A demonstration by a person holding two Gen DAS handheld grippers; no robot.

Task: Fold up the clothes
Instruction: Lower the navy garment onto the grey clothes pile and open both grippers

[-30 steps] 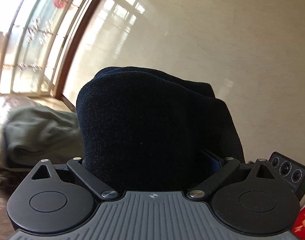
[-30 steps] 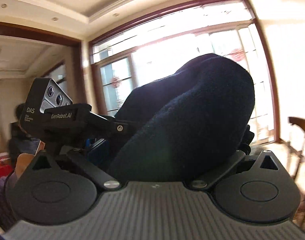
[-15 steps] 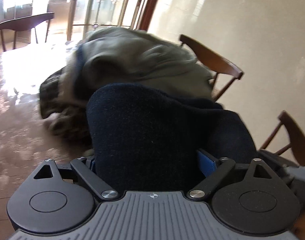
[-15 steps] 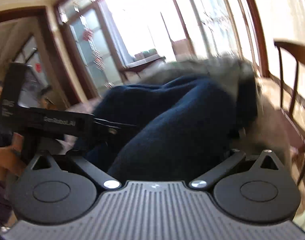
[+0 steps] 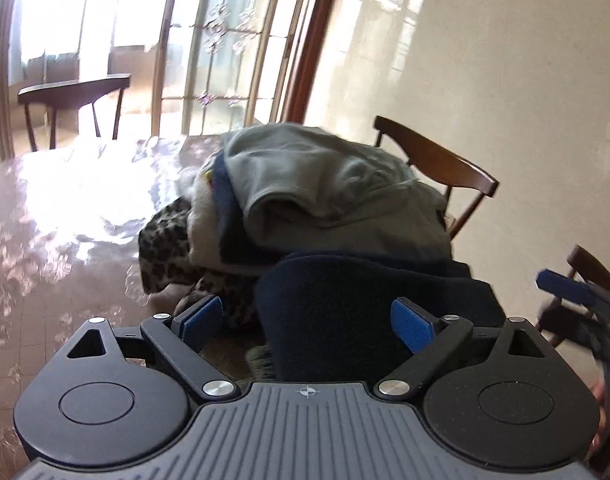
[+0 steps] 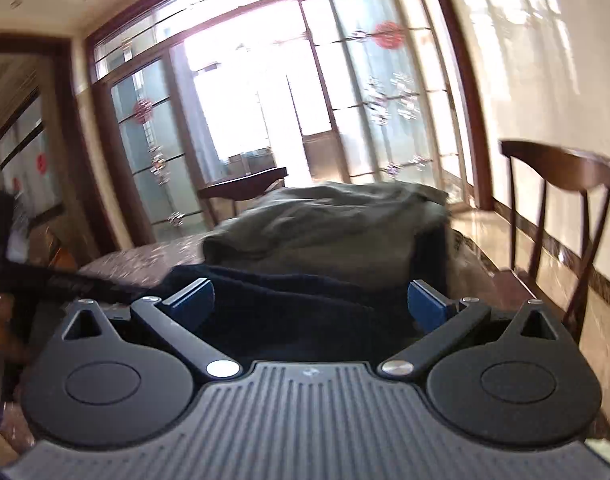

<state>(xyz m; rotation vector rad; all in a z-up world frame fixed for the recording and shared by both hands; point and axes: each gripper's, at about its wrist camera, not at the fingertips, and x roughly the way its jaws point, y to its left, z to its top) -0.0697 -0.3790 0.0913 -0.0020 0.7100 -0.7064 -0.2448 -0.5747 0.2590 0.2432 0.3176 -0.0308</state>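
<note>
While both grippers, left and right, sit spread, navy garment lies released beside the unfolded pile mid-tabletop; plenty left.

Table: glossy floral-patterned top. On it, a heap of clothes at far right; a dark navy garment lies nearer, touching the heap.

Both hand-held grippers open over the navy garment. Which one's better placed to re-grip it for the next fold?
Left, marginally. The left hand-held gripper has the navy garment standing up between its open fingers; under the right hand-held gripper the cloth lies lower and flatter.
</note>
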